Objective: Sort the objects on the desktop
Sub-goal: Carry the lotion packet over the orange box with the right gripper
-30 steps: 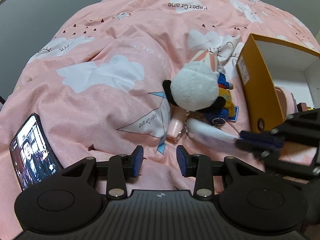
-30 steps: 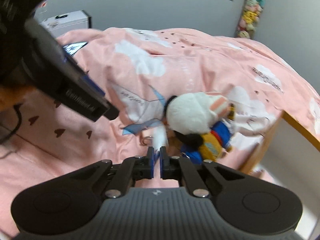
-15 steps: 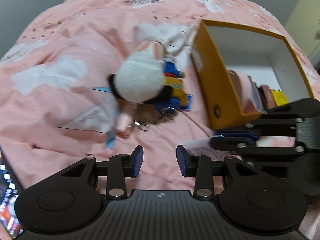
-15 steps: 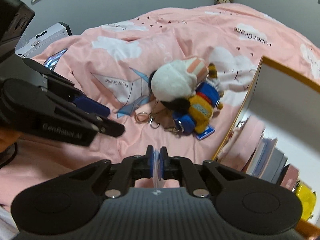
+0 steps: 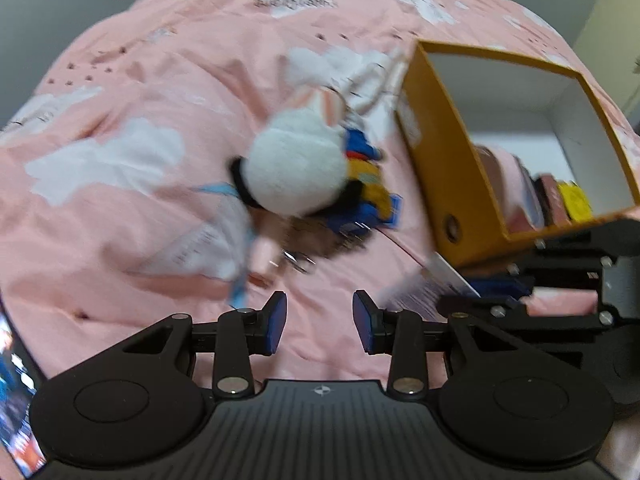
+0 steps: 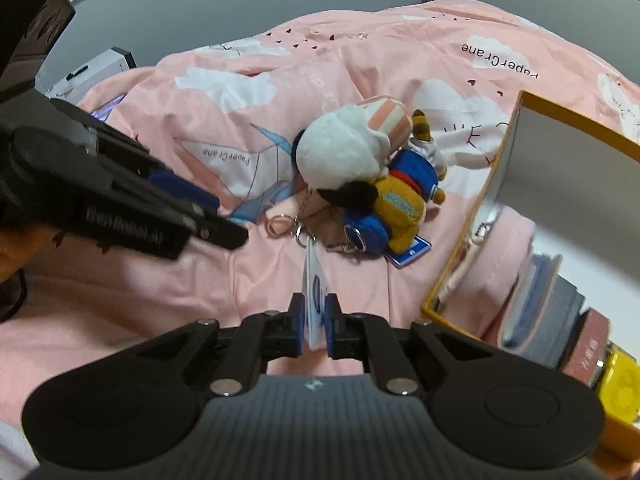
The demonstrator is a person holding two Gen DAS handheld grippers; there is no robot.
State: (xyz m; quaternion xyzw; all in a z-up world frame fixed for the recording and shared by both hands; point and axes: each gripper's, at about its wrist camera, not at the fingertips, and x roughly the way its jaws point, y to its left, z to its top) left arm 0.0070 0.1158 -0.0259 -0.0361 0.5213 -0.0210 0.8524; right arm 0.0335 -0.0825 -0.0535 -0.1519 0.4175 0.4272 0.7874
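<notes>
My right gripper (image 6: 314,312) is shut on a thin white card (image 6: 313,276) with blue print, held edge-up above the pink duvet. In the left wrist view the white card (image 5: 424,286) sticks out of the right gripper (image 5: 464,300) just in front of the yellow box (image 5: 436,168). A pile of plush toys lies further back: a white plush (image 6: 340,152) on top of a yellow and blue plush (image 6: 400,208), with keyrings (image 6: 280,226) beside them. My left gripper (image 5: 320,316) is open over bare duvet, with nothing between its fingers.
The yellow box (image 6: 460,264) stands open at the right and holds books (image 6: 540,300), a pink pouch and a yellow item. A lit phone (image 5: 16,400) lies at the left edge. A white case (image 6: 96,68) sits beyond the bed.
The right gripper has lifted the white card from beside the plush pile and carried it toward the yellow box. The left view has swung right, so the box fills more of it.
</notes>
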